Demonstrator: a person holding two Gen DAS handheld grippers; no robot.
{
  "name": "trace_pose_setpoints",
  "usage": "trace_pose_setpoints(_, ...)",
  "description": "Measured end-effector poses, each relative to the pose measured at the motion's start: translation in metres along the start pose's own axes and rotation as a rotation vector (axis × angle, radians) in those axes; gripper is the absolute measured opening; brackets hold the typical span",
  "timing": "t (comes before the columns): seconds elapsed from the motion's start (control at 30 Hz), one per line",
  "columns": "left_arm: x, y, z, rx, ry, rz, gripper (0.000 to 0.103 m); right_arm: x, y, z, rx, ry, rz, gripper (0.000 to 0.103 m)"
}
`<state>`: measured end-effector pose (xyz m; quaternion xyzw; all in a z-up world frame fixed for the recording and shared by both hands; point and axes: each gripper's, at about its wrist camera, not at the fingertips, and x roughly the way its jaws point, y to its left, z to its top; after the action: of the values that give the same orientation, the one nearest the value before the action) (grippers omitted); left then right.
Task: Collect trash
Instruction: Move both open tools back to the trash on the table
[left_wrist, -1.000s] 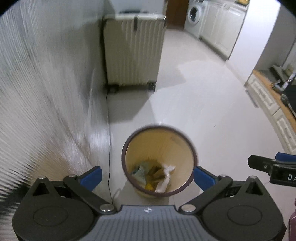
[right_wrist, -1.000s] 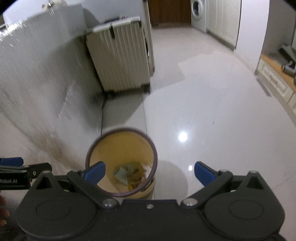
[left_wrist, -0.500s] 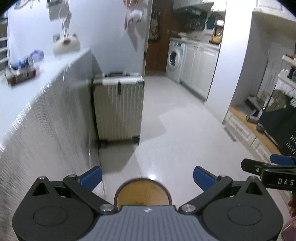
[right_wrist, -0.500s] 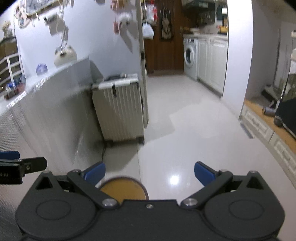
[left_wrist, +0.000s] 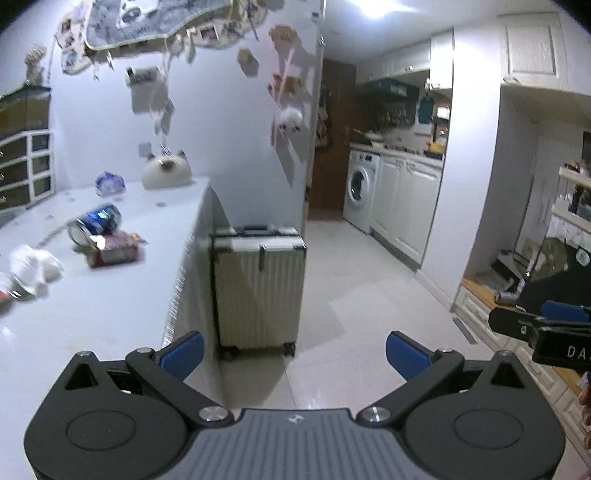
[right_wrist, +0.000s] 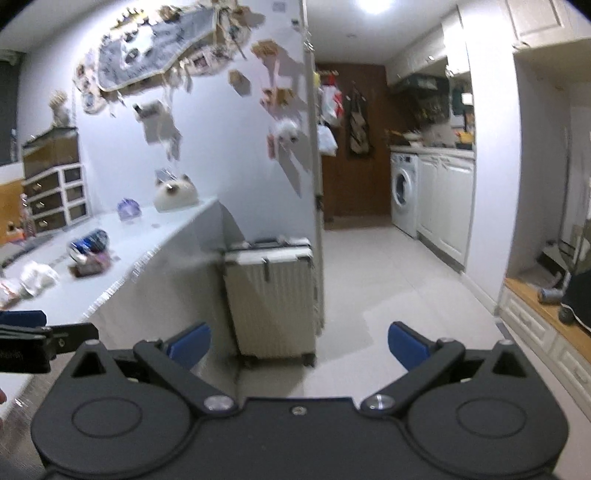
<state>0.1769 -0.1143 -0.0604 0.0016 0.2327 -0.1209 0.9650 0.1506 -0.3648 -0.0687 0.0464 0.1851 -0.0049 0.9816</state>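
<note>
On the white counter (left_wrist: 110, 295) at left lies the trash, all of it blurred. Nearest the left edge sits a crumpled white wad (left_wrist: 35, 267). Right of it and farther off, a flat red-and-purple wrapper or box (left_wrist: 116, 251) lies just in front of a tipped blue can (left_wrist: 96, 221), which rests on its side; whether the two touch cannot be told. Far along the counter stand a small bluish packet (left_wrist: 109, 183) and a cream cat-shaped item (left_wrist: 166, 172) against the wall.

Right of the counter's end, a ribbed cream suitcase (left_wrist: 258, 291) stands upright on the tiled floor (left_wrist: 354, 288), close beside the counter's side panel. Beyond it, at the far right, a washing machine (left_wrist: 360, 190) sits under white cabinets.

The left gripper (left_wrist: 293, 349) hangs over the floor right of the counter edge, fingers spread wide with nothing between them. The right gripper (right_wrist: 299, 341) is level with it, also spread wide and empty, facing the suitcase. Each gripper shows at the edge of the other's view. All the trash lies left of both grippers, well apart from either.
</note>
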Motion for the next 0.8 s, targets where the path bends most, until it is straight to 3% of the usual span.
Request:
trace_pose_setpoints(0.37, -0.053, 0.064, 0.032, -0.002, -0.09, 0.116, 0.103, 0.003, 0.078, 0.037, -0.052, -0.042, 0.153, 0.103)
trace_pose_setpoints(0.63, -0.077, 0.151, 0.037, -0.065, -0.111, 0.244, 0.103, 0.023, 0.153, 0.055, -0.087, -0.046, 0.278, 0.103)
trace_pose_setpoints(0.8, -0.091, 0.21, 0.028, -0.161, -0.12, 0.311, 0.103, 0.038, 0.201, 0.058, -0.123, -0.025, 0.34, 0.103)
